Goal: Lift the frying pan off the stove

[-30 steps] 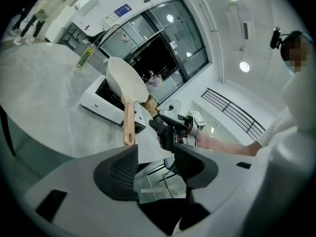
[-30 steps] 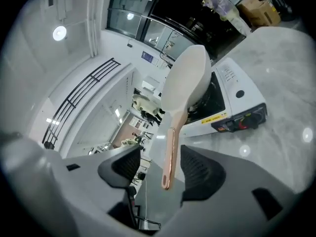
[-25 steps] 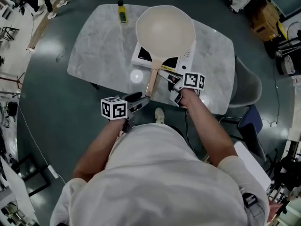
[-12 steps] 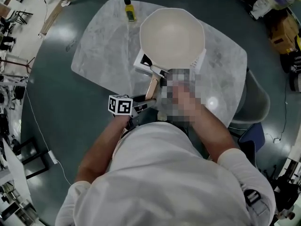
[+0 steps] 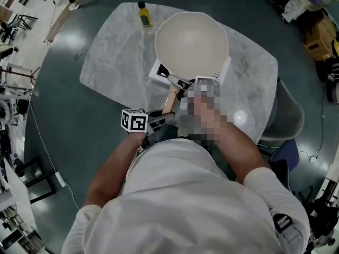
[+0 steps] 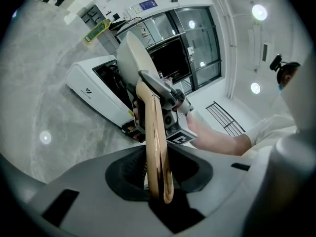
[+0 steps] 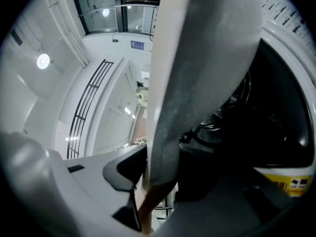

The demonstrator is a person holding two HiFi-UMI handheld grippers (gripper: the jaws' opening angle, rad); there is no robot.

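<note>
Here, the left gripper [image 6: 158, 177] is closing on the wooden handle [image 6: 154, 137] between its jaws, while just ahead the right gripper [image 7: 159, 179] closes round the grey neck of the frying pan [image 5: 192, 41], which sits beyond both on the white stove [image 5: 158, 71] on the tabletop [image 5: 114, 54].

Pan [image 5: 192, 38] sits on the stove [image 5: 161, 72] mid-desk [image 5: 111, 62], handle [image 5: 170, 98] pointing toward the person. Bottle [image 5: 144, 14] at the far edge, left of the pan. Chair [image 5: 288, 115] off right.
</note>
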